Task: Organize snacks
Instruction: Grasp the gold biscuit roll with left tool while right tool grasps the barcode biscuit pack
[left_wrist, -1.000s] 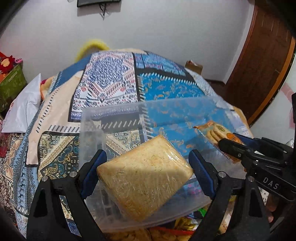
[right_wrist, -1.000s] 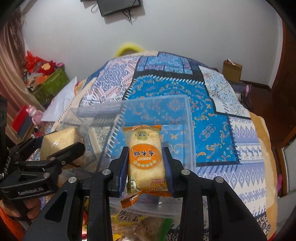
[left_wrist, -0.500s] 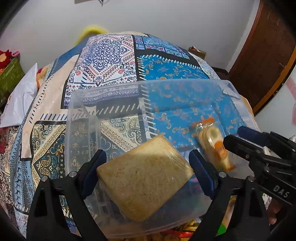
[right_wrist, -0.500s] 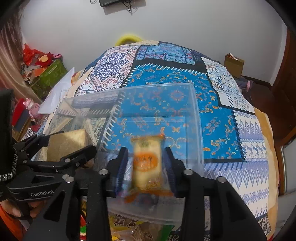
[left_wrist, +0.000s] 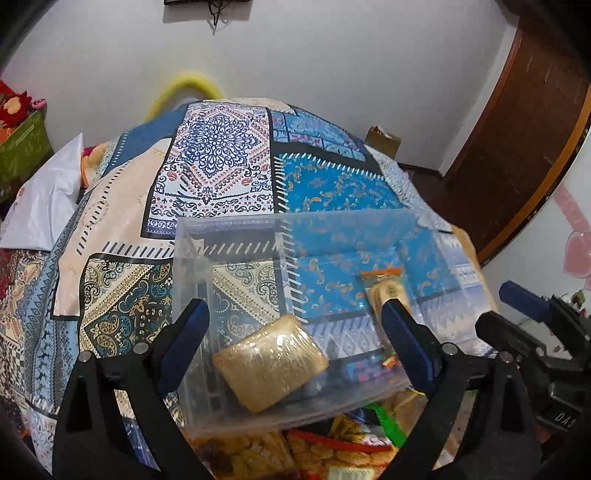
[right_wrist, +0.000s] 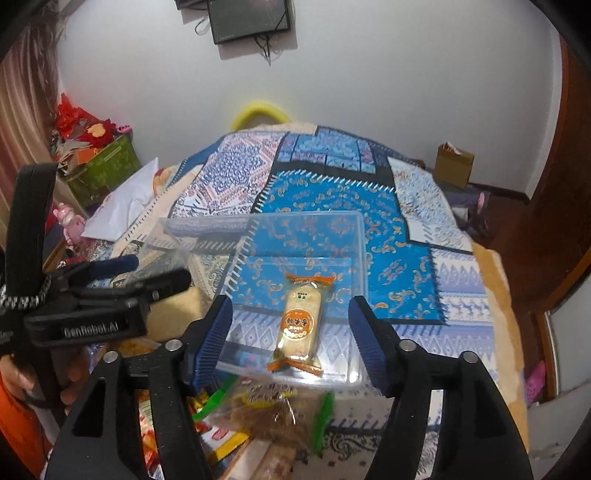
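A clear plastic bin (left_wrist: 295, 218) (right_wrist: 258, 218) stands on the patterned quilt. A tan, film-wrapped snack block (left_wrist: 271, 363) lies tilted in its near left part. An orange-labelled cracker pack (right_wrist: 301, 325) (left_wrist: 384, 291) lies flat in its right part. My left gripper (left_wrist: 291, 317) hangs above the block, its jaws opening wide, pads clear of the block. My right gripper (right_wrist: 290, 308) hovers over the cracker pack, its jaws opening too, pads touching nothing. Each gripper shows in the other's view: right gripper (left_wrist: 517, 321), left gripper (right_wrist: 129, 280).
A heap of loose snack packs (right_wrist: 258, 406) (left_wrist: 325, 450) lies on the bed just in front of the bin. A white pillow (left_wrist: 48, 199) and a green box (right_wrist: 107, 166) sit at the left. A cardboard box (right_wrist: 454, 166) and a wooden door (left_wrist: 517, 147) are at the right.
Both grippers let go: the tan block dropped from the left jaws and the cracker pack from the right jaws into the bin. Both grippers opened wider and rose.
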